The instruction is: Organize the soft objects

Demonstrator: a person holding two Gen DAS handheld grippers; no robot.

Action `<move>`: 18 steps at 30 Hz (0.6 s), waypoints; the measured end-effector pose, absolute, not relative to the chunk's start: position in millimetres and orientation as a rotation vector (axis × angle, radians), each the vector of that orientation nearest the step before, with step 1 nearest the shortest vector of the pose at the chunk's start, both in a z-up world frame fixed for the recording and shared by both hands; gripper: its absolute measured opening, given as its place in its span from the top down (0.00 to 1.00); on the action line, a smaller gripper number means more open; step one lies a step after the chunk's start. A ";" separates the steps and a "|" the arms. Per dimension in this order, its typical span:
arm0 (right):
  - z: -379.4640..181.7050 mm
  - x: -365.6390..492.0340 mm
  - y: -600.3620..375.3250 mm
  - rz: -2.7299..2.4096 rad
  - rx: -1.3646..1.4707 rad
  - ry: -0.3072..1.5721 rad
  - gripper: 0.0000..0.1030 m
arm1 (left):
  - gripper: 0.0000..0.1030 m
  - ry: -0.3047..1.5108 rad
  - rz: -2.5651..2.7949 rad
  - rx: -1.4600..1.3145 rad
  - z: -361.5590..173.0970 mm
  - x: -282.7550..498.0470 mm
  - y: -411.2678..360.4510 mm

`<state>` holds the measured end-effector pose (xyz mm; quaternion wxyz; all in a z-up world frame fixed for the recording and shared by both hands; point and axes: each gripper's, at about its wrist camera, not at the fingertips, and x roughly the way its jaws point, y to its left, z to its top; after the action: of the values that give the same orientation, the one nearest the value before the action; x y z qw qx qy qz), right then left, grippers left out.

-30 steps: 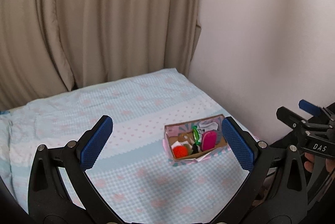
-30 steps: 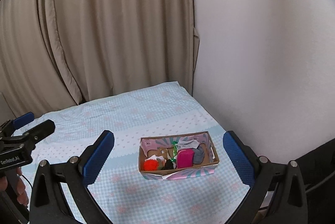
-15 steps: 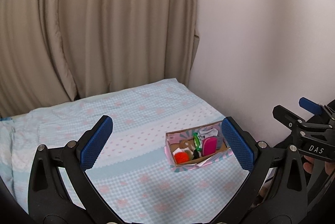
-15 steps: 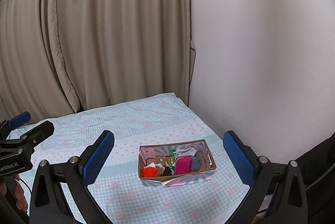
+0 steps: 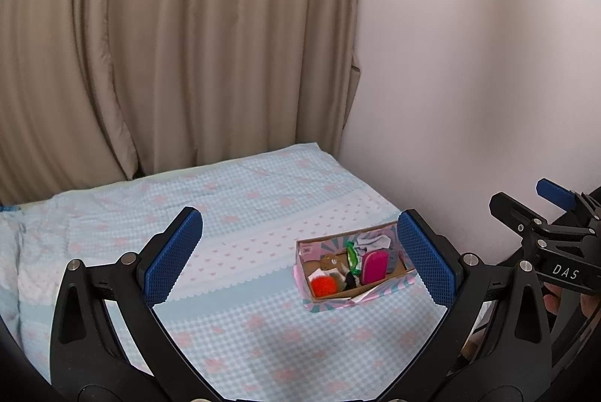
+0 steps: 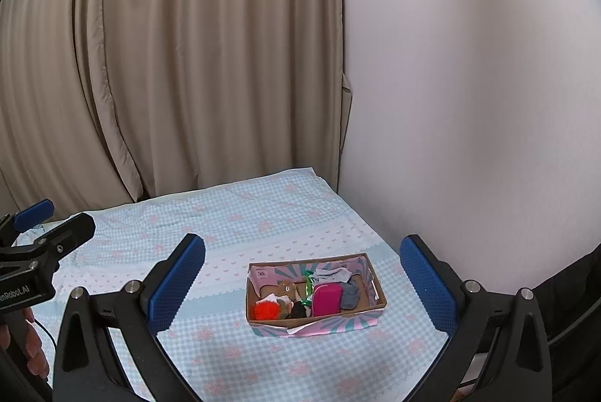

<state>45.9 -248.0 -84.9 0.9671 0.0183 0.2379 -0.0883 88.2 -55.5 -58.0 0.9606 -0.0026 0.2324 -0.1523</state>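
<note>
Both cameras have tipped upward over the last second, so the cardboard box (image 6: 314,293) now sits lower in each view and more curtain (image 6: 188,56) and wall (image 6: 469,101) fill the frame. Its place on the bed has not changed.

That box rests on the blue checked bedspread (image 6: 233,225), toward the near right part of the bed and close to the white wall. Inside it lie the soft things: an orange pompom (image 6: 265,310) at the left end, a magenta pouch (image 6: 326,299) upright near the middle, a grey sock (image 6: 350,294) just right of the pouch, a white sock (image 6: 332,275) at the far side, and a green ribbon (image 6: 308,283) between them. Other small pieces are too tiny to tell.

The left gripper (image 5: 296,257) hangs above the bed with its 2 blue pads (image 5: 173,256) spread wide and nothing between them. The right gripper (image 6: 302,285) is likewise released and empty, its pads (image 6: 427,289) framing the box from well above.
</note>
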 end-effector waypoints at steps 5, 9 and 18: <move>-84.4 49.0 -251.6 -0.176 0.046 0.482 0.00 | 0.00 0.463 -0.307 -0.002 -57.0 88.3 -58.0; -84.0 48.2 -252.2 -0.176 0.045 0.481 0.00 | 0.00 0.460 -0.301 0.006 -57.4 88.8 -60.3; -84.5 48.9 -255.7 -0.183 0.057 0.477 0.00 | 0.00 0.455 -0.298 0.006 -56.7 89.0 -60.6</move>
<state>48.9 -255.7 -84.5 0.9672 0.0280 0.2358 -0.0907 89.0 -60.6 -56.7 0.9632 0.0029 0.2248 -0.1472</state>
